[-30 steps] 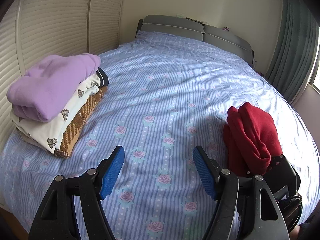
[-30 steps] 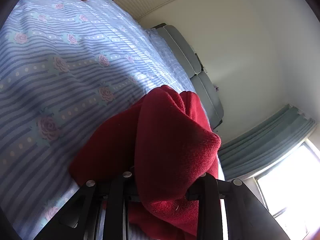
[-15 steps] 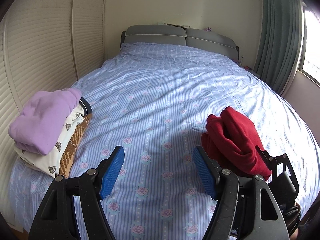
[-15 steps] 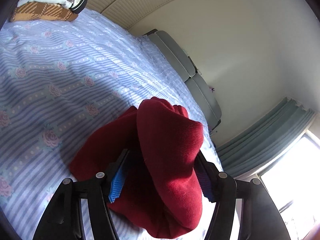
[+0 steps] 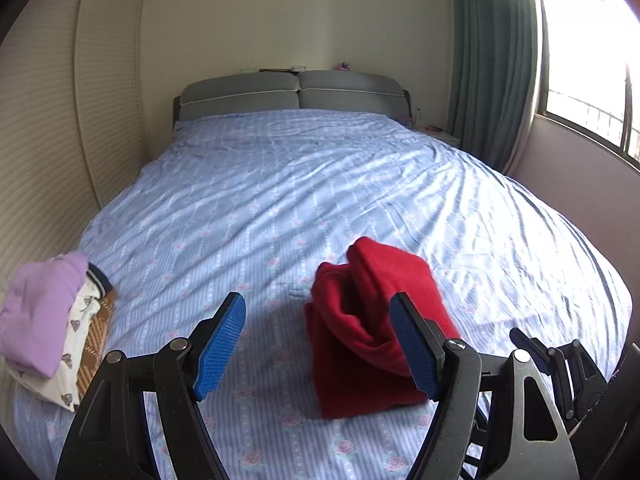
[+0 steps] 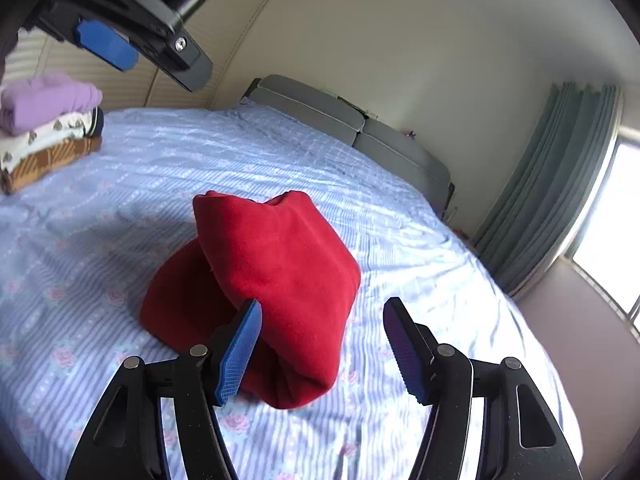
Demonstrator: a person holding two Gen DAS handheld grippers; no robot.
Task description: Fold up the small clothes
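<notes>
Now one folded red garment (image 6: 276, 276), three stacked clothes (image 5: 52, 328), both grippers (image 5: 318, 346) (image 6: 322, 350) wide, empty-jawed.

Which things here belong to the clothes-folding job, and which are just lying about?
Part of the job:
- red fleece garment, folded on the bed
- stack of folded clothes, purple top uppermost
- left claw and right claw, both empty

Just there:
- floral bedsheet
- grey headboard
- green curtain
- window

The bed (image 5: 320, 184), covered with a blue striped sheet with roses, carries a folded red garment (image 5: 372, 320) at the near right and a stack of folded clothes (image 5: 52, 328) at the near left edge.
</notes>
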